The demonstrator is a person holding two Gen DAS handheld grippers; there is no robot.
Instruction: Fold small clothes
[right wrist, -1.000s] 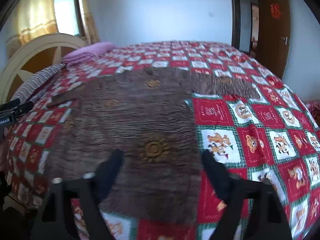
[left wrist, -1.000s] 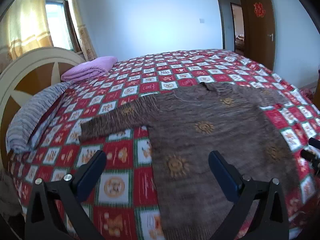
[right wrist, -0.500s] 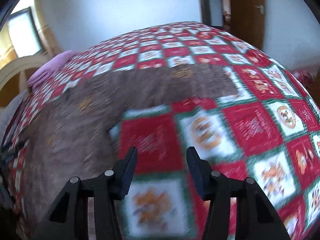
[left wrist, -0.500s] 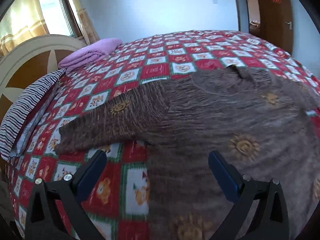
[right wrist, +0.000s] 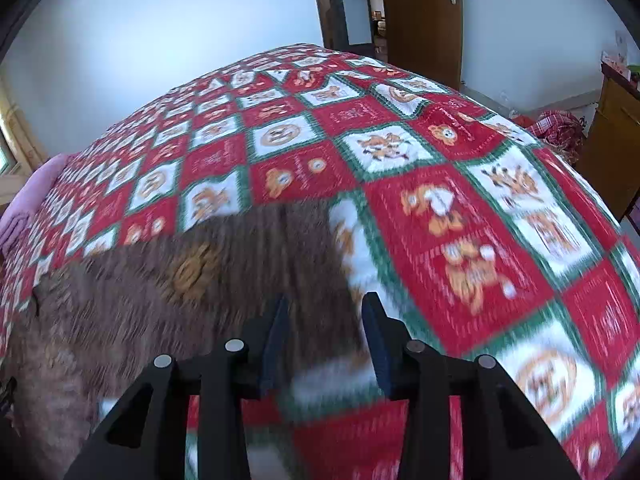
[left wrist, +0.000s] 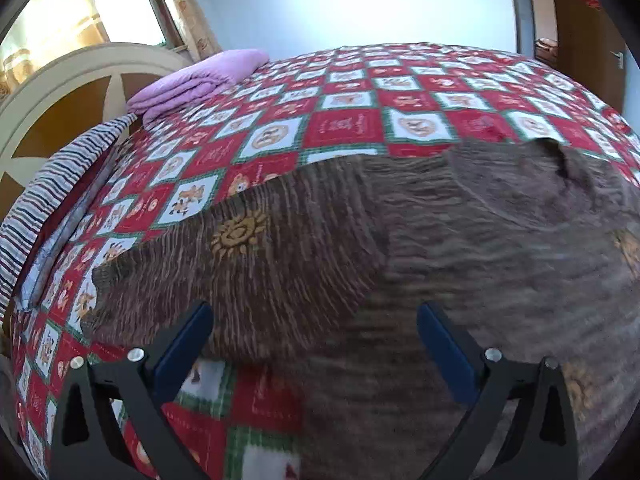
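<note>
We see open bedspread [right wrist: 460,208] beyond and right of the brown sweater [left wrist: 460,240], room to pass. On the left, a folded pink blanket [left wrist: 200,76], striped pillow [left wrist: 48,196] and headboard [left wrist: 60,96] block the way.

Daylight enters through the curtained window [left wrist: 120,4] at upper left of the left wrist view, overexposed there. Room bright; the pale wall [right wrist: 168,40] is evenly lit. Fisheye bowing and black vignette at all corners. Motion blur on the brown knitted sweater [right wrist: 168,292], stronger in the right wrist view.
</note>
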